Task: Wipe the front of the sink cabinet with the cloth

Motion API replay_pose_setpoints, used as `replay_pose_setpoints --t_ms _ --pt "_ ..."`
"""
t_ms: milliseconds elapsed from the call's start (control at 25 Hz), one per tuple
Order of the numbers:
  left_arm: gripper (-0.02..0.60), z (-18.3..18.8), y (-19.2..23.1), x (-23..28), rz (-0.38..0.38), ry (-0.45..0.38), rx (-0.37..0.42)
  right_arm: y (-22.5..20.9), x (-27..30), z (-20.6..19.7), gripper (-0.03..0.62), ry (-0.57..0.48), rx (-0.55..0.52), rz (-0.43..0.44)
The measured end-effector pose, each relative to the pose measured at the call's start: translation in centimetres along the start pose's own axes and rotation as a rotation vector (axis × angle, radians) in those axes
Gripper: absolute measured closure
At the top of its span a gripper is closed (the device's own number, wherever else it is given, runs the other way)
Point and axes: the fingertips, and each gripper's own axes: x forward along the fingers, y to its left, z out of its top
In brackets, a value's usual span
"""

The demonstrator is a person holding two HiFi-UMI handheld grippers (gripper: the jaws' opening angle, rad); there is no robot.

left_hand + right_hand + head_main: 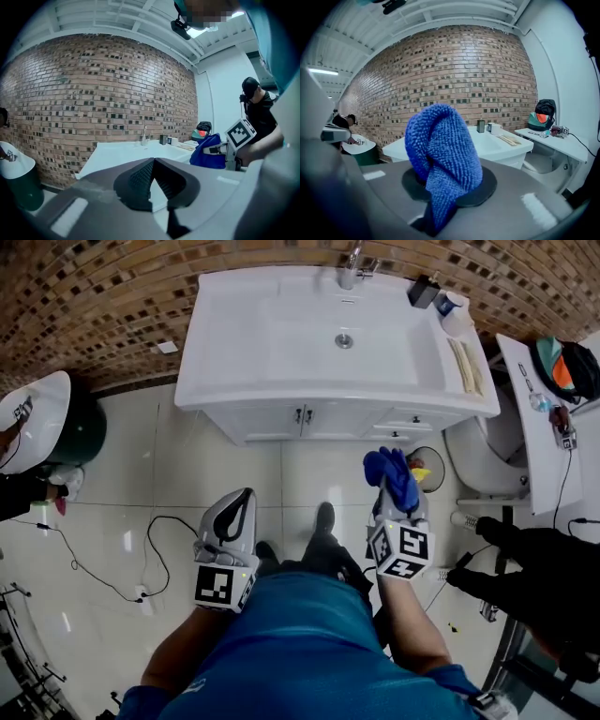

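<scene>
While the person stood facing the sink cabinet point(309, 420), the right gripper point(395, 495) was closed firmly on the blue cloth point(394, 474), which rose in a thick bunch from between its jaws. It was held in the air near the right part of the cabinet and did not touch it yet. The left gripper point(244, 498), further to the left, had its jaws together with nothing between them. The cabinet front was white, with two small handles point(301, 414) in the middle and drawers point(405, 423) at the right. It sat under the near edge of the white sink point(281, 343), apart from both grippers.

As I judge, the wiping had not begun. To do it well, the right gripper should go lower and toward the front, so that the soft bunch of cloth, not the hard jaws, presses on the panel. The strokes should run from one side to the other, starting just under the sink edge and overlapping downward, with care around the handles. The grip must be tight, because a soft cloth can slip out when it drags.
</scene>
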Motion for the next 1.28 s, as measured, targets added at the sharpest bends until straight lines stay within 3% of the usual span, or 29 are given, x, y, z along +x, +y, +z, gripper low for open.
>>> replay_pose_setpoints --t_ms 200,400,640,920,1080,1280 --pt "0.580 0.7 -1.6 7.2 0.031 0.040 0.013 -6.5 6.7 -1.2 0.523 0.048 0.037 -0.022" --pt "0.580 1.3 -3.1 11.8 0.053 0.038 -0.007 -9.6 11.8 -2.7 0.522 0.077 0.042 -0.012" --pt "0.580 -0.1 -1.7 13.0 0.048 0.052 -0.031 -11.6 13.8 -4.1 0.523 0.108 0.031 -0.074" --pt "0.580 0.1 1.9 12.2 0.010 0.008 -0.042 -11.2 12.8 -3.5 0.523 0.111 0.013 -0.176" --pt "0.580 0.0 3.3 11.5 -0.025 0.013 -0.007 -10.6 13.0 -3.7 0.523 0.105 0.016 -0.202" --pt "0.580 -1.1 4.0 13.0 0.033 0.053 0.004 -12.5 17.1 -7.2 0.523 0.166 0.058 -0.209"
